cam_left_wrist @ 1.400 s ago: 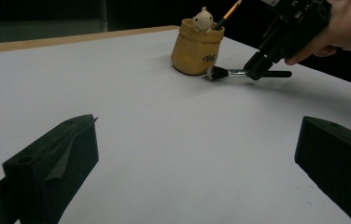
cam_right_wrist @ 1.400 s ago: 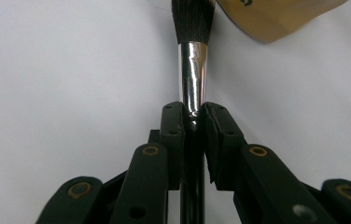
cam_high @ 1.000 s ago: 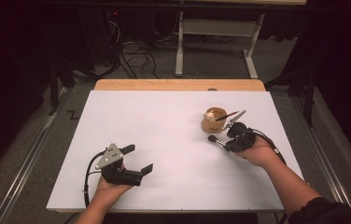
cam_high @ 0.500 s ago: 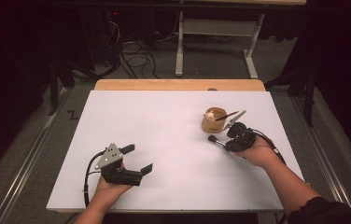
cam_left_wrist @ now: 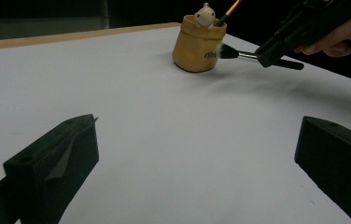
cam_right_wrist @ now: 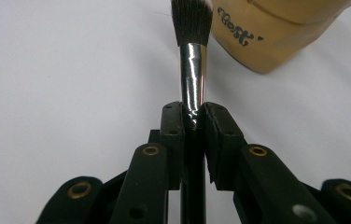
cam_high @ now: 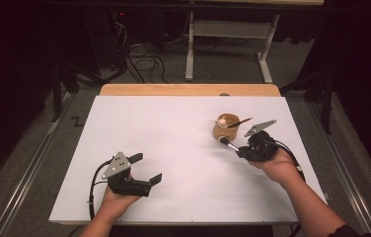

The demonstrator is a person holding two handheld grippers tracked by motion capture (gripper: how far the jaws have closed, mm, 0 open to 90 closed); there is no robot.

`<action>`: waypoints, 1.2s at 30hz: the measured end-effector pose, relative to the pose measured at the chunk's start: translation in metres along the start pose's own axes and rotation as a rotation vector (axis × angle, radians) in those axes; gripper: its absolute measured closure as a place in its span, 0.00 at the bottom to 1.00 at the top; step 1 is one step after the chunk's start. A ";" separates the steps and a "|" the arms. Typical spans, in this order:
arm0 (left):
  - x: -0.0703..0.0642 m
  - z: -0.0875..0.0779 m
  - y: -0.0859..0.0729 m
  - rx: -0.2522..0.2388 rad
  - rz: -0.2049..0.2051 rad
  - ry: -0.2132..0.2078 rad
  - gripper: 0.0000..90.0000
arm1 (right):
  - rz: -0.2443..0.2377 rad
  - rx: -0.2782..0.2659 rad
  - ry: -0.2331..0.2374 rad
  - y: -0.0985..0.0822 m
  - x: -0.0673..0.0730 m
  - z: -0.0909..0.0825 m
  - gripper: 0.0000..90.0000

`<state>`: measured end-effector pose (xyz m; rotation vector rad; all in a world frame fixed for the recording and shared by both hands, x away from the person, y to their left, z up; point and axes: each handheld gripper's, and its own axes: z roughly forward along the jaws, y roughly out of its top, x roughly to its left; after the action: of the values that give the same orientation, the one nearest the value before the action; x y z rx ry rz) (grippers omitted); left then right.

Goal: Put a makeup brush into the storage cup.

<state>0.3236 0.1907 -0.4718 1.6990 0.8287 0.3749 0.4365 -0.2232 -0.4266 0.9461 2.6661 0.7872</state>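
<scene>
A tan ceramic pot (cam_high: 224, 127) with a small white figure on its rim and a thin orange-handled brush (cam_high: 240, 122) leaning in it stands right of the table's middle. My right gripper (cam_high: 240, 150) is shut on a makeup brush (cam_high: 227, 143) with a silver ferrule and dark bristles. The bristles (cam_right_wrist: 191, 21) point at the pot (cam_right_wrist: 276, 32) and lie just beside its wall. In the left gripper view the brush (cam_left_wrist: 232, 52) reaches the pot (cam_left_wrist: 197, 44) from the right. My left gripper (cam_high: 146, 169) rests open near the front left, nothing between its fingers.
The white table top (cam_high: 173, 143) has a wooden strip (cam_high: 188, 89) along its far edge. Beyond it stand a desk frame (cam_high: 228, 44) and floor cables (cam_high: 144, 61).
</scene>
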 end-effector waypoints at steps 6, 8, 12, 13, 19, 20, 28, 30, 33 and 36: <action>-0.001 0.000 0.000 -0.002 0.006 0.007 0.00 | 0.051 -0.131 0.001 -0.013 0.004 -0.007 0.89; -0.001 -0.001 0.000 -0.008 0.000 0.005 0.00 | 0.052 -0.180 0.010 -0.017 0.006 -0.009 0.89; 0.000 -0.001 0.001 -0.014 -0.007 0.004 0.00 | 0.052 -0.259 0.022 -0.022 0.012 -0.013 0.89; 0.000 -0.001 0.000 -0.009 -0.005 0.005 0.00 | 0.058 -0.281 0.026 -0.023 0.013 -0.014 0.89; -0.001 0.000 0.000 -0.010 -0.005 0.007 0.00 | 0.045 -0.398 0.014 -0.030 0.020 -0.024 0.89; -0.001 0.000 0.001 -0.012 -0.006 0.006 0.00 | 0.044 -0.422 0.015 -0.032 0.021 -0.025 0.89; 0.001 -0.001 0.000 -0.008 -0.009 0.004 0.00 | 0.056 -0.604 0.042 -0.045 0.030 -0.032 0.89; 0.000 0.000 0.000 -0.008 -0.011 0.001 0.01 | 0.067 -0.654 0.056 -0.050 0.031 -0.031 0.89; -0.002 0.001 0.001 -0.016 -0.010 -0.003 0.01 | 0.061 -0.680 0.060 -0.054 0.032 -0.030 0.89; -0.003 0.000 0.002 -0.026 -0.007 -0.003 0.01 | 0.077 -0.724 0.072 -0.059 0.032 -0.029 0.89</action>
<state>0.3223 0.1885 -0.4694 1.6720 0.8240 0.3772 0.3708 -0.2534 -0.4346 0.8187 2.1073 1.6611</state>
